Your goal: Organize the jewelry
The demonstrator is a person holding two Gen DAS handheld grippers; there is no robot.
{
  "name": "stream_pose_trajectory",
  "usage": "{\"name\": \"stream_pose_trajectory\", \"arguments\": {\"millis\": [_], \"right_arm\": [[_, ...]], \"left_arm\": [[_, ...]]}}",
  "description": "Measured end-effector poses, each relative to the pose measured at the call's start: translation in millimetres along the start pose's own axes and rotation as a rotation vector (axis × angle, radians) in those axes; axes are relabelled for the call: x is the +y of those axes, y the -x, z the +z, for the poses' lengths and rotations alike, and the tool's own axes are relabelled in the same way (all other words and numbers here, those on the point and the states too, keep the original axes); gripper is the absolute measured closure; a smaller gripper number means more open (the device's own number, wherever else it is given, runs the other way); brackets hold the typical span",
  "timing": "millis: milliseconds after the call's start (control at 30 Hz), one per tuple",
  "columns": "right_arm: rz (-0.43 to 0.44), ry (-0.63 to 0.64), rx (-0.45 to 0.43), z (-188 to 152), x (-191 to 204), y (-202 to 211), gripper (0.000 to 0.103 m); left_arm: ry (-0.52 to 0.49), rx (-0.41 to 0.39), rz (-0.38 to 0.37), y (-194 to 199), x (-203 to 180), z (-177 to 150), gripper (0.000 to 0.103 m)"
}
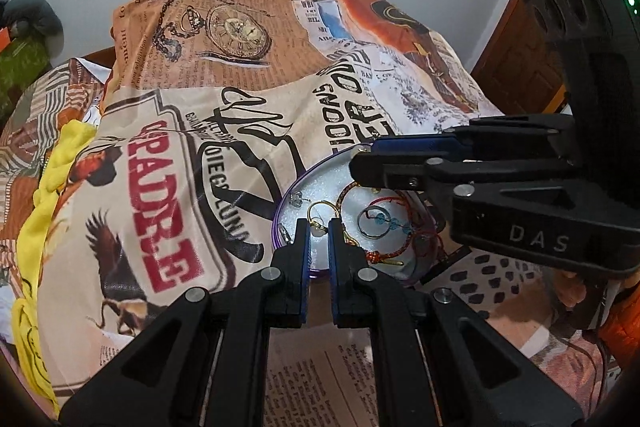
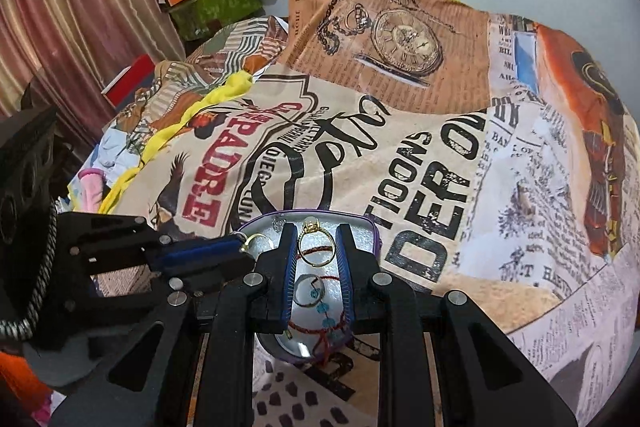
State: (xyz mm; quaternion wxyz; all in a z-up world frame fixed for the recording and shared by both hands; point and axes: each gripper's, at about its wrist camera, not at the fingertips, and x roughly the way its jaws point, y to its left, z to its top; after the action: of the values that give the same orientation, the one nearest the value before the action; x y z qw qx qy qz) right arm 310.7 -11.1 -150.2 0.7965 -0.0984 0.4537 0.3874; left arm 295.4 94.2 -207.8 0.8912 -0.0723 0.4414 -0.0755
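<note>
Here the left gripper [image 1: 318, 226] has its jaws clenched on a gold ring with a pale bead [image 1: 320, 215]; the bead sits right between the tips and the band loops up just beyond them. The right gripper [image 2: 316, 233] has its jaws drawn in on a gold ring with a stone setting [image 2: 316, 247], a pad against each side of the band and the setting toward the tips.

Both pairs of jaws point steeply down over a round tray [image 1: 280, 205] with a purple rim and white lining, directly beneath them. The left jaws' tips lie just beside the right jaws, on their left.

On the lining under the right jaws lie a silver ring [image 2: 310, 291], a string of blue beads [image 2: 325, 310] and a red cord bracelet [image 2: 320, 327]. A small silver piece [image 1: 297, 199] rests beyond the left jaws, near the far rim.

The tray sits on a printed cloth [image 1: 180, 147] that stretches away past both jaws.
</note>
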Motion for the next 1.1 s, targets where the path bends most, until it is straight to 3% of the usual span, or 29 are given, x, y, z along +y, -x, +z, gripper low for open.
{"name": "stream_pose_trajectory", "arguments": {"millis": [467, 600, 900, 1100], "right_arm": [[-0.051, 0.064, 0.063, -3, 15, -12, 0.085], [-0.05, 0.049, 0.065, -2, 17, -6, 0.081], [-0.083, 0.027, -0.038, -3, 24, 39, 0.077], [-0.114, 0.027, -0.199, -16, 40, 106, 0.077]], "left_arm": [[-0.041, 0.002, 0.03, 4, -6, -2, 0.096], [-0.041, -0.003, 0.037, 11, -7, -3, 0.096], [-0.029, -0.091, 0.075, 65, -10, -2, 0.096], [-0.004, -0.256, 0.062, 147, -20, 1, 0.096]]}}
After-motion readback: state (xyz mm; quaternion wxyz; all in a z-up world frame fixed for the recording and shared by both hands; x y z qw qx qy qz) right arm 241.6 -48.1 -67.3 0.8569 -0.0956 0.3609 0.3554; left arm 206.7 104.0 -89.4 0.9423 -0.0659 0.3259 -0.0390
